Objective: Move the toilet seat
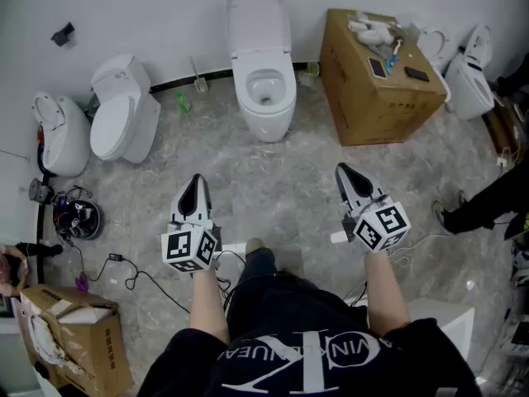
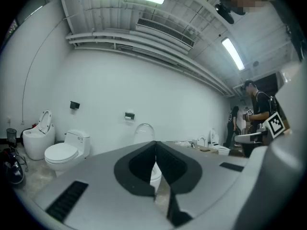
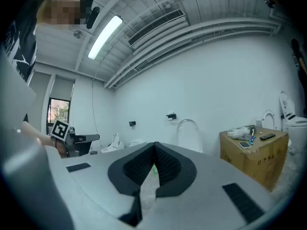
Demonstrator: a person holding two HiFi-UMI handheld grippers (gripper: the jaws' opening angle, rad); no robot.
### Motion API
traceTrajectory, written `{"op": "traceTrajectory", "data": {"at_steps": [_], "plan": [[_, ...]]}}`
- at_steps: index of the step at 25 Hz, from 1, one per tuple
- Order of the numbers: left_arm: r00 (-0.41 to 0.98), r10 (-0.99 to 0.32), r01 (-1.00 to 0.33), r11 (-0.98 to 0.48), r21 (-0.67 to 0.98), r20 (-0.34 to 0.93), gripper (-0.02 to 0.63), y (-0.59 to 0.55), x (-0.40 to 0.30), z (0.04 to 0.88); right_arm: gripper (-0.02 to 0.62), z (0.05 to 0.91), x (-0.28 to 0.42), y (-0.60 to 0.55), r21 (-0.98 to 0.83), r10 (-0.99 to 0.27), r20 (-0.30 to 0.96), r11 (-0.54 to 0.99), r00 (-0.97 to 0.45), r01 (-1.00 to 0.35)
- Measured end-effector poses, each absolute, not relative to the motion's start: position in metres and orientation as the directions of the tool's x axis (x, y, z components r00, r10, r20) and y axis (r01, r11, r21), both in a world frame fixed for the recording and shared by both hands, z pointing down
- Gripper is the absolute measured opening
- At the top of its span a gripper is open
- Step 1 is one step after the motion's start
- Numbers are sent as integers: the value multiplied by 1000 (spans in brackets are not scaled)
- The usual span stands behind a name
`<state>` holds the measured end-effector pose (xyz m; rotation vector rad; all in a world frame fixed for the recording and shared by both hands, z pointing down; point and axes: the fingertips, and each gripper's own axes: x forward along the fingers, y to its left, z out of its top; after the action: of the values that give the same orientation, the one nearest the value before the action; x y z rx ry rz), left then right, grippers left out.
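Marbled floor (image 1: 273, 180) separates the person from the middle toilet (image 1: 264, 118) bearing the toilet seat (image 1: 286, 89). The left gripper (image 1: 196, 180) and right gripper (image 1: 344, 172), both closed and empty, point toward it, likely readying an approach.

Glossy white ceramic toilet (image 1: 263, 85), matt brown cardboard box (image 1: 376, 89), smooth polished grey marble-look floor (image 1: 273, 184).

The open toilet (image 1: 263, 98) stands at the wall (image 1: 124, 7), between a closed toilet (image 1: 122, 114) on the left and a box (image 1: 376, 110) on the right.
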<state>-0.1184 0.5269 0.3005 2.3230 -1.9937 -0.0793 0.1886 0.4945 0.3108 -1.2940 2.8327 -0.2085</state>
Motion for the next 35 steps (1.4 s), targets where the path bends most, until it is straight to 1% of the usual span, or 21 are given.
{"op": "traceTrajectory", "data": {"at_steps": [13,17,18,19,20,22,24,27,35], "plan": [[141,-990,-983,-139,121,15,5,534,-113,306,9,318,193,503,-135,-742,41,660,-669,-739],[160,-987,-979,-158,130,5,5,529,-107,308,8,321,194,498,-152,-742,29,659,-670,-737],[169,-986,-977,-166,130,6,5,526,-105,310,25,323,194,495,-157,-744,35,656,-668,-738],[177,-984,-976,-174,134,8,8,523,-104,312,62,326,193,492,-160,-743,42,655,-668,-739],[186,-983,-973,-182,141,11,17,518,-103,314,92,328,193,488,-163,-742,48,655,-669,-738],[208,-978,-967,-203,154,14,91,503,-101,317,134,332,195,477,-172,-744,55,650,-666,-740],[227,-974,-962,-222,157,19,140,485,-98,320,141,337,197,461,-191,-750,60,639,-659,-745],[240,-970,-958,-231,167,34,154,454,-99,327,141,349,193,435,-214,-750,80,631,-657,-746],[269,-959,-950,-248,192,91,156,348,-114,346,149,372,168,343,-247,-735,148,620,-661,-745]]}}
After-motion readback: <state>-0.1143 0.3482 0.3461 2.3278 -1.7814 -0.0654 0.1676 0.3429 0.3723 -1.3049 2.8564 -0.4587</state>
